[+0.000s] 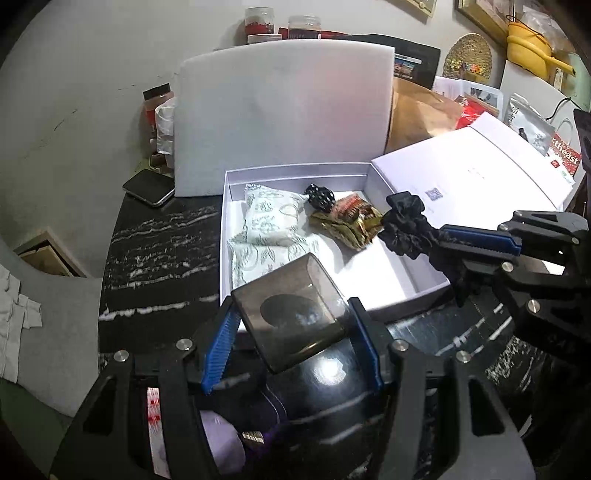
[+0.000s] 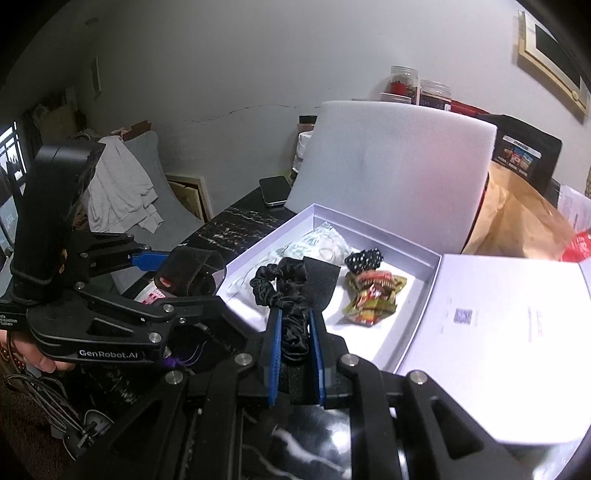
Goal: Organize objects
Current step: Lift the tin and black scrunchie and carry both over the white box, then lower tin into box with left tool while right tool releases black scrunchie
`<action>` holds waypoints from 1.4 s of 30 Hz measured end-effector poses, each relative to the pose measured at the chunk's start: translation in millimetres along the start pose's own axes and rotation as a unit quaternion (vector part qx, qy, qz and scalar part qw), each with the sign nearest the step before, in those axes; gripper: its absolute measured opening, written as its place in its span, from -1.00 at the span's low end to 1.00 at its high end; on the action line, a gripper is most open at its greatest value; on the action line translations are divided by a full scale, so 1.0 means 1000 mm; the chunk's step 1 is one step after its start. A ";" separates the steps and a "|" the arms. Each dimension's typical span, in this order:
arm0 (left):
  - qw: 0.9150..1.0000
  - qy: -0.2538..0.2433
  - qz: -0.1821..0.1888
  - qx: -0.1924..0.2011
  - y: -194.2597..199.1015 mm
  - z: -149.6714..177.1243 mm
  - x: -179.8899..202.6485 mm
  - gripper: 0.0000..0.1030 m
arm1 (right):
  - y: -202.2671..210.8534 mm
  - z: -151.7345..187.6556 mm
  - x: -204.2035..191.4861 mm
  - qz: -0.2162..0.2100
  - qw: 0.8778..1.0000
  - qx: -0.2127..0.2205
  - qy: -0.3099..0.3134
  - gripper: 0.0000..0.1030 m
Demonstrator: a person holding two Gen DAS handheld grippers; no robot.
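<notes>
An open white box (image 1: 295,171) (image 2: 373,221) sits on the black marble table. In it lie white patterned packets (image 1: 267,221) (image 2: 317,242), a black dotted scrunchie (image 1: 320,196) (image 2: 364,260) and a gold-red snack wrapper (image 1: 349,221) (image 2: 373,295). My left gripper (image 1: 291,332) (image 2: 177,273) is shut on a smoky translucent case (image 1: 291,317) (image 2: 194,271) over the box's near left corner. My right gripper (image 2: 295,332) (image 1: 443,240) is shut on a black satin scrunchie (image 2: 286,291) (image 1: 406,225), held above the box's near edge.
The box lid (image 1: 472,173) (image 2: 509,332) lies to the right. A white foam sheet (image 1: 280,114) (image 2: 391,162) stands behind the box. A phone (image 1: 149,188) (image 2: 274,190) lies at the back left. A brown paper bag (image 1: 421,110) (image 2: 517,221) and jars (image 1: 258,22) stand behind.
</notes>
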State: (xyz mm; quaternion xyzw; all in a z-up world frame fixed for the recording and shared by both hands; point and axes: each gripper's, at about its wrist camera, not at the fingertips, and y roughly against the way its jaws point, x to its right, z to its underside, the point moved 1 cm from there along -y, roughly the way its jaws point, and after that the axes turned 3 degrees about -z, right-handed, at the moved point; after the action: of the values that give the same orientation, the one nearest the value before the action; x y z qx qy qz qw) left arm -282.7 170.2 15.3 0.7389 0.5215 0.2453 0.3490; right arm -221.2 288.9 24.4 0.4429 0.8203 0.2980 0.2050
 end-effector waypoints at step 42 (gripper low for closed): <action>0.998 -0.008 -0.048 -0.043 -0.163 -0.088 -0.030 0.10 | -0.119 -0.057 0.096 0.007 0.997 -0.054 -0.052 -0.73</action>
State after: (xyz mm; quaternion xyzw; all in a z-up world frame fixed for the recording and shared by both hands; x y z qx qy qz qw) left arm -454.3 199.6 -54.4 0.6992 0.5428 0.2441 0.3962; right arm -377.6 302.1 -19.9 0.4519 0.7880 0.3198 0.2692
